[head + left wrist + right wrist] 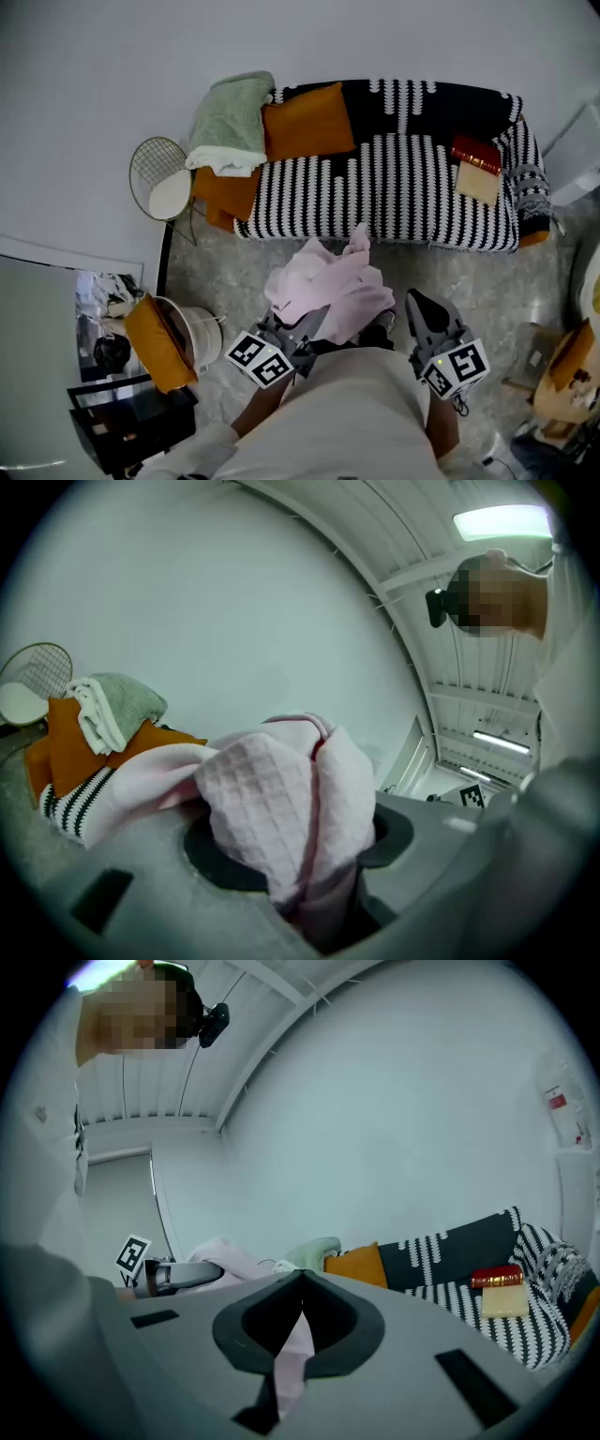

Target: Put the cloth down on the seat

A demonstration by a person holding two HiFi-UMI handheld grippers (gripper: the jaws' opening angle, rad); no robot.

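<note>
Although the pink cloth (328, 291) is gathered up and lifted, none of it lies on the seat (394, 192) yet. In the head view it hangs bunched in the air in front of the striped sofa, short of the seat's front edge and above the floor. By my reading the carrying is under way, and what is left is to bring the bundle over the black-and-white seat, lower it and let go. The seat has a broad bare stretch in its middle, between the orange cushion (307, 120) at its left end and the red book (476, 153) near its right, and that looks the natural place for it. The left gripper (314, 897) is clamped on a thick fold of the cloth (272, 799). Its own view shows waffle-weave fabric welling up out of the jaws and spilling to the left, so the bulk between the jaws holds them somewhat apart. The right gripper (289, 1358) is pressed almost fully together and nips only a thin strip of the cloth (298, 1340), which runs down the slit between its jaws. Both grippers sit close in front of the person's body, with the cloth spanning them and most of its mass toward the left one.
</note>
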